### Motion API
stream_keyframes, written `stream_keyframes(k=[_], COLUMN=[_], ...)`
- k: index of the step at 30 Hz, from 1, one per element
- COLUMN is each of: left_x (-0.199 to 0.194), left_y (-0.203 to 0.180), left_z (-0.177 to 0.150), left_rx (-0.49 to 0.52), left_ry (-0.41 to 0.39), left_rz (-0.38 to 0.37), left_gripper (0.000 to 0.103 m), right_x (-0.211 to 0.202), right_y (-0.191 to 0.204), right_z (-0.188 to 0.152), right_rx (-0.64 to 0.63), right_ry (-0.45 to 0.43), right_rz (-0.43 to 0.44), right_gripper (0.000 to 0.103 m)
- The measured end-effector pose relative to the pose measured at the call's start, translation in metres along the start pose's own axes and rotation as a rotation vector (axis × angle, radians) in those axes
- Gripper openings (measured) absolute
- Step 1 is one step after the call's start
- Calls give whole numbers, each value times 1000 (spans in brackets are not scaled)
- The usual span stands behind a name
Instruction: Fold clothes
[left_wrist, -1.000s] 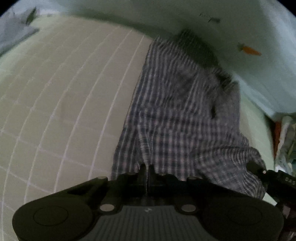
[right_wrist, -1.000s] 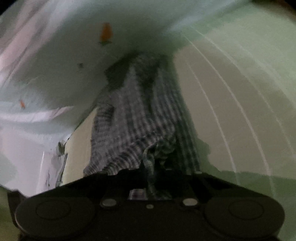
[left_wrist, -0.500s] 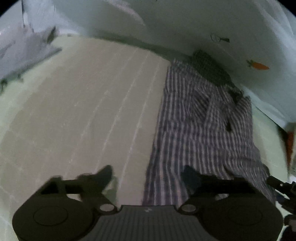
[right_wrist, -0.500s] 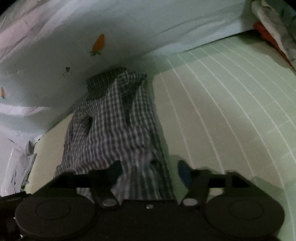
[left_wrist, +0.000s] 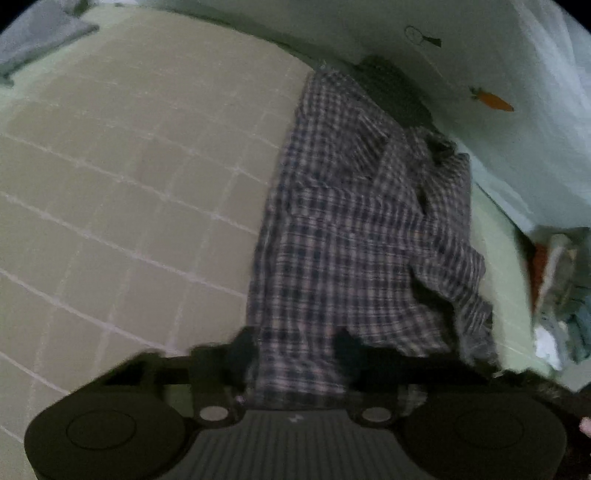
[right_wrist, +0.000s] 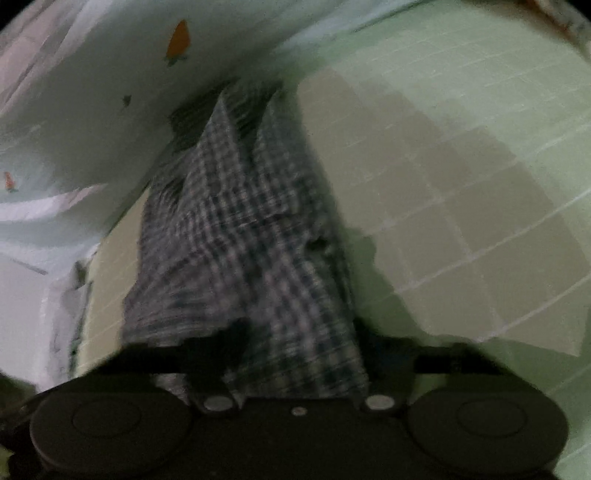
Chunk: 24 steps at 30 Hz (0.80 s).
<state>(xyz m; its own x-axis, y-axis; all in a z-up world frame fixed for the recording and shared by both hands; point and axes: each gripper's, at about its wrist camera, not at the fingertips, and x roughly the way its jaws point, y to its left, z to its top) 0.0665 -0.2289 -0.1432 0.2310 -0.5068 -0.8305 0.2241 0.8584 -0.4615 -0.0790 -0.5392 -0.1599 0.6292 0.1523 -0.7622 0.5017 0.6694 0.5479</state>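
My left hand-held gripper (left_wrist: 295, 345) has its jaws spread apart, gripping nothing; the near hem of the shirt (left_wrist: 354, 236) lies between its two dark fingers. The shirt is thin woven cotton in a small dark-and-pale check, folded into a long narrow strip that runs straight ahead of me, rumpled and bunched along its right edge, with a darker collar part at the far end.

My right hand-held gripper (right_wrist: 299, 345) is likewise open and empty, its fingers straddling the same near hem of the shirt (right_wrist: 251, 236), which here looks blurred, with a raised crease down the middle.

The shirt rests on a bed sheet (left_wrist: 122, 192), pale green and smooth, crossed by thin white lines in a square grid; it stretches wide to the left of my left gripper and to the right of my right one. Beyond the far end rises a soft, pale blue blanket (left_wrist: 517, 66) printed with small orange carrots. Right of my left gripper sits a crumpled heap of clothes (left_wrist: 565, 295).
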Motion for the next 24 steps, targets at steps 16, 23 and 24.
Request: stream_keyframes(k=[16,23,24], left_x=[-50,-63,-65], left_y=[8,14,13], left_z=[-89,-106,-108], left_rx=[-76,-168,-190], left_ry=[79,83,86], left_rz=[0,-38,-53], left_gripper=[46,60,58], right_x=[-83,-93,-94], right_y=[-33,-40,-41], right_z=[-91,-116,-118], right_rx=[41,82,81], right_ry=[68,81,72], right_rz=[-39,-20,-4], right_gripper=[43,68,59])
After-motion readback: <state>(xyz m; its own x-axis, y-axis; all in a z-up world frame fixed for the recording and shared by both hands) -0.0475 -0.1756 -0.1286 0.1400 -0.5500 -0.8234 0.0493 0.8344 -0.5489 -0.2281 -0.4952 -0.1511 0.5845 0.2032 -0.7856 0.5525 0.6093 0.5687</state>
